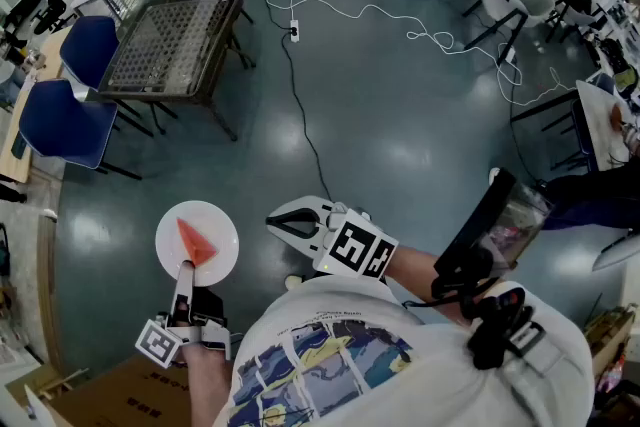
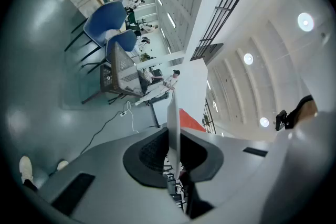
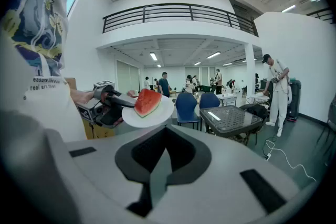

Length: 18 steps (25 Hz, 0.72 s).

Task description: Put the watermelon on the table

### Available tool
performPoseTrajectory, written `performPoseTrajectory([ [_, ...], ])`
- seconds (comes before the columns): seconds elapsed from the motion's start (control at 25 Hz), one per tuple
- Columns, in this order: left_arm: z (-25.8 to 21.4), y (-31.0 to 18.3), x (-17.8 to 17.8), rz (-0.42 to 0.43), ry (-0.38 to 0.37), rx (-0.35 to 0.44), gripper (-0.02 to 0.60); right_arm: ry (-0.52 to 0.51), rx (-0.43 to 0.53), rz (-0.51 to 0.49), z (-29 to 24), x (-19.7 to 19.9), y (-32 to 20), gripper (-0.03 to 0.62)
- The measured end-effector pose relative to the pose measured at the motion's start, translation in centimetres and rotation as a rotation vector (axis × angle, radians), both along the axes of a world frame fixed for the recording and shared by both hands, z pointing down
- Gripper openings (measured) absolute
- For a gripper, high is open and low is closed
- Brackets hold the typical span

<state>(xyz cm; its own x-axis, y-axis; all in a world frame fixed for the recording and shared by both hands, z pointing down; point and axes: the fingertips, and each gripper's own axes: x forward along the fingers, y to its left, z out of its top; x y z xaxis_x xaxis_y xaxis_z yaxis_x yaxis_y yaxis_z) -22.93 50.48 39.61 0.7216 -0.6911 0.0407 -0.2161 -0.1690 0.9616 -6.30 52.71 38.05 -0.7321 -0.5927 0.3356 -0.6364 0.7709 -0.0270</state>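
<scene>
A red watermelon wedge [image 1: 196,240] lies on a round white plate [image 1: 222,233]. My left gripper [image 1: 185,269] is shut on the plate's near rim and holds it level above the grey floor, at the lower left of the head view. In the left gripper view the plate [image 2: 173,107] stands edge-on between the jaws, with the watermelon [image 2: 190,119] behind it. My right gripper [image 1: 277,218] sits just right of the plate with its jaws together and nothing in them. Its own view shows the watermelon [image 3: 147,102], the plate [image 3: 160,113] and the mesh-topped table [image 3: 231,119]. That table [image 1: 180,40] stands farther off at the upper left.
Two blue chairs [image 1: 65,120] stand left of the table. A white cable [image 1: 400,15] and a black cable [image 1: 300,115] trail across the floor. A cardboard box [image 1: 110,395] is at my lower left. Desks, chairs and standing people line the far and right edges.
</scene>
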Motion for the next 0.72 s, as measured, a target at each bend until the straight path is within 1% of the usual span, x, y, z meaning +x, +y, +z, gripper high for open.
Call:
performPoseTrajectory([
  [0.16, 0.0, -0.7, -0.6, -0.004, 0.005, 0.000, 0.035, -0.006, 0.000, -0.013, 0.1, -1.0, -0.8, 0.009],
  [0.28, 0.0, -1.5, 0.2, -0.002, 0.009, 0.004, 0.035, -0.002, 0.003, -0.015, 0.2, -0.3, -1.8, 0.009],
  [0.6, -0.2, -5.0, 4.3, -0.013, 0.008, 0.008, 0.035, 0.022, 0.027, -0.052, 0.6, 3.6, -5.1, 0.011],
  [0.72, -0.4, -6.9, 6.6, -0.019, 0.011, 0.011, 0.035, 0.021, 0.038, -0.056, 0.4, 6.0, -6.9, 0.012],
])
